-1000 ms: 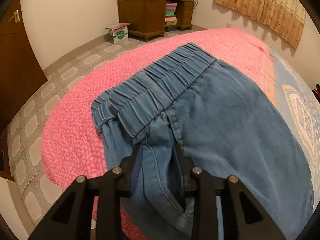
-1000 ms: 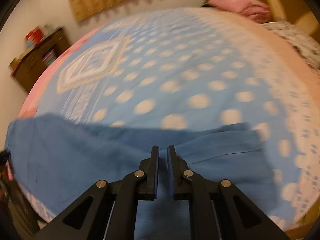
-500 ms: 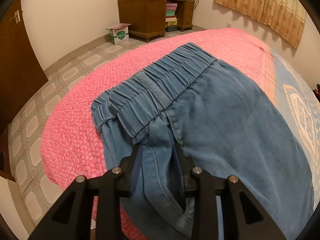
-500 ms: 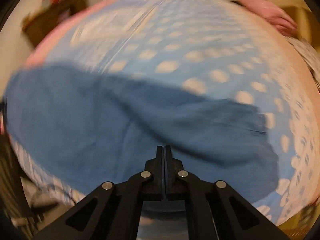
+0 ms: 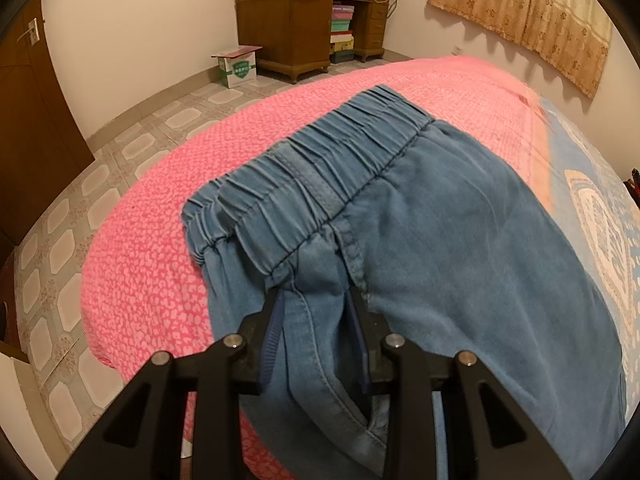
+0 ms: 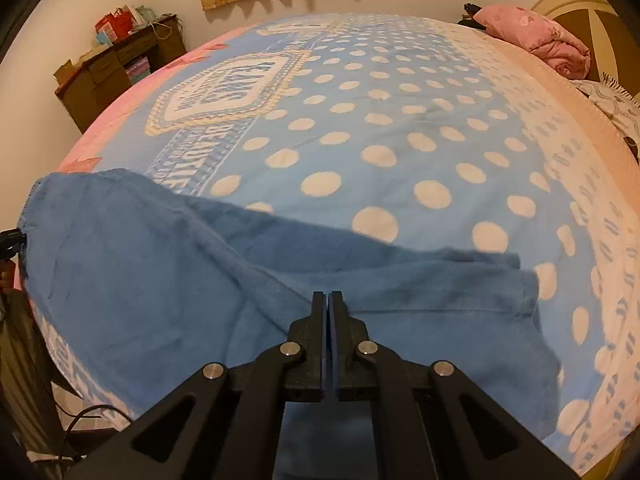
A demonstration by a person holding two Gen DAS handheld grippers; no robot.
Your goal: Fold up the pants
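Blue denim pants (image 5: 440,232) with a gathered elastic waistband (image 5: 320,168) lie on the bed. My left gripper (image 5: 316,308) is shut on a bunched fold of the pants just below the waistband. In the right wrist view the pants' legs (image 6: 160,280) stretch across the blue dotted bedspread, with the hem at the right (image 6: 524,292). My right gripper (image 6: 329,304) is shut, its fingers pressed together on the near edge of a pant leg, a thin layer of fabric between them.
The bed has a pink cover (image 5: 160,264) at its foot and a blue dotted spread (image 6: 400,140). A wooden desk (image 5: 304,16) and a cardboard box (image 5: 238,65) stand on the tiled floor. A pink pillow (image 6: 536,40) lies at the headboard.
My right gripper closed from slightly open to fully shut on the pant leg and swung about over the bed. The left gripper held still on the pants.
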